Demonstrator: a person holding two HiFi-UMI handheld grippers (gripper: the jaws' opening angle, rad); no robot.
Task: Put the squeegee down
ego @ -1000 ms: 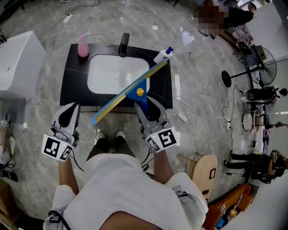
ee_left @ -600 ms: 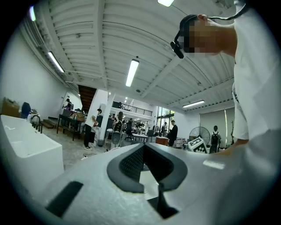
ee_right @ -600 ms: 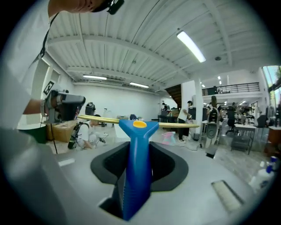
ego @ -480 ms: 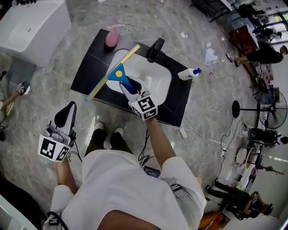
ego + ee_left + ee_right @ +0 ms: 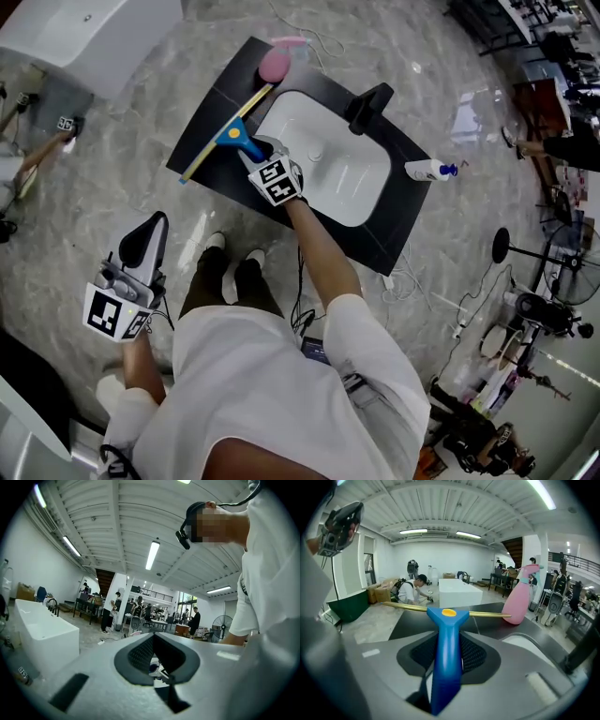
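Note:
The squeegee (image 5: 228, 137) has a blue handle and a long yellow blade. My right gripper (image 5: 255, 153) is shut on the handle and holds it low over the left end of the black countertop (image 5: 211, 103), beside the white sink (image 5: 328, 155). In the right gripper view the blue handle (image 5: 446, 658) sits clamped between the pads, and the blade (image 5: 403, 605) lies crosswise ahead, over the counter; whether it touches I cannot tell. My left gripper (image 5: 150, 230) hangs over the floor, left of the person's legs, shut with nothing in it. In its own view the left gripper (image 5: 153, 638) faces the hall.
A pink bottle (image 5: 275, 64) stands at the counter's far left corner, close to the blade's end. A black faucet (image 5: 368, 108) rises behind the sink, and a white spray bottle (image 5: 429, 170) lies at the counter's right. A white bathtub (image 5: 94, 33) sits far left. Cables trail on the floor.
My right gripper has carried the squeegee from high over the sink's front down to the counter's left end. The left gripper has drifted a little lower and nearer the body.

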